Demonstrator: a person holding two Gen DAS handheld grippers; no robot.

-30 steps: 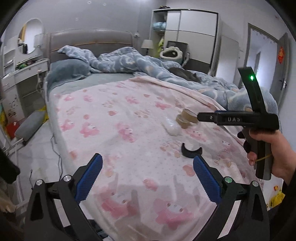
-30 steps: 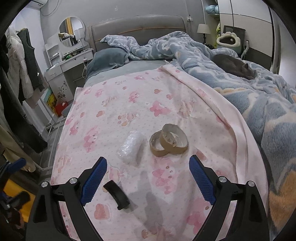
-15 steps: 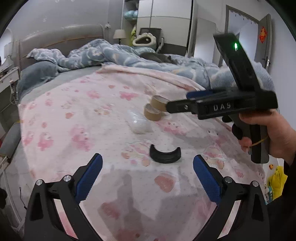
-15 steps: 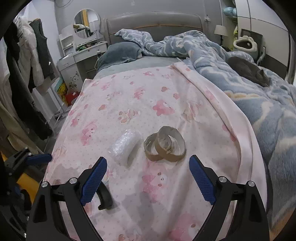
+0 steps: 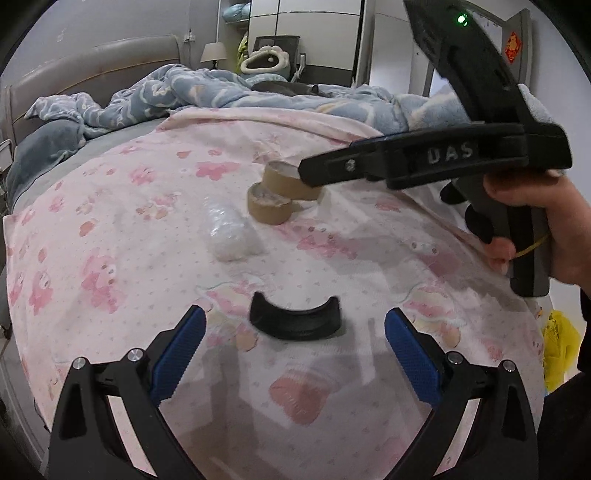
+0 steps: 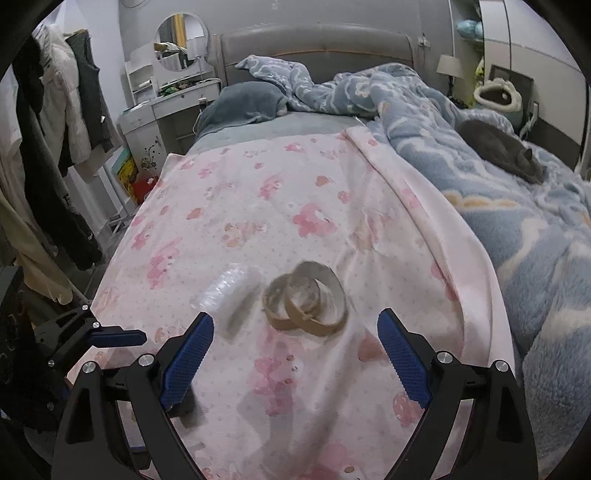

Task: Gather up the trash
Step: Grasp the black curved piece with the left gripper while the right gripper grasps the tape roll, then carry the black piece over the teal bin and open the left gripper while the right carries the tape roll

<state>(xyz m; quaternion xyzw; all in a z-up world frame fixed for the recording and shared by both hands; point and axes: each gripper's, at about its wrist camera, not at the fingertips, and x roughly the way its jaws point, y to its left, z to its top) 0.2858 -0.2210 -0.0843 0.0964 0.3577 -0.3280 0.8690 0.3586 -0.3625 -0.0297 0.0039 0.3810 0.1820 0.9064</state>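
Both grippers closing in on bed litter.
Left gripper [image 5: 295, 345], wide open and empty, now frames the black curved piece [image 5: 294, 320]; right gripper [image 6: 295, 352], likewise, nears the cardboard tape cores [image 6: 306, 304].

This is a bedroom in a home: a wide bed [image 6: 295, 206] with a padded grey headboard [image 6: 314, 48] fills both views, spread with a pink cartoon-print sheet [image 5: 147, 229] and a rumpled blue fleece duvet [image 6: 498, 206], with a grey pillow [image 6: 243, 103] at the head. Beside the bed stand a white dressing table [image 6: 166, 110] with a round mirror [image 6: 181, 40], coats [image 6: 66, 110] hanging on a rack, a bedside lamp [image 5: 214, 51] and a tall wardrobe [image 5: 314, 33]. A grey cat [image 6: 498, 147] lies curled on the duvet, and a plush pet bed [image 6: 498, 96] sits by the wardrobe.
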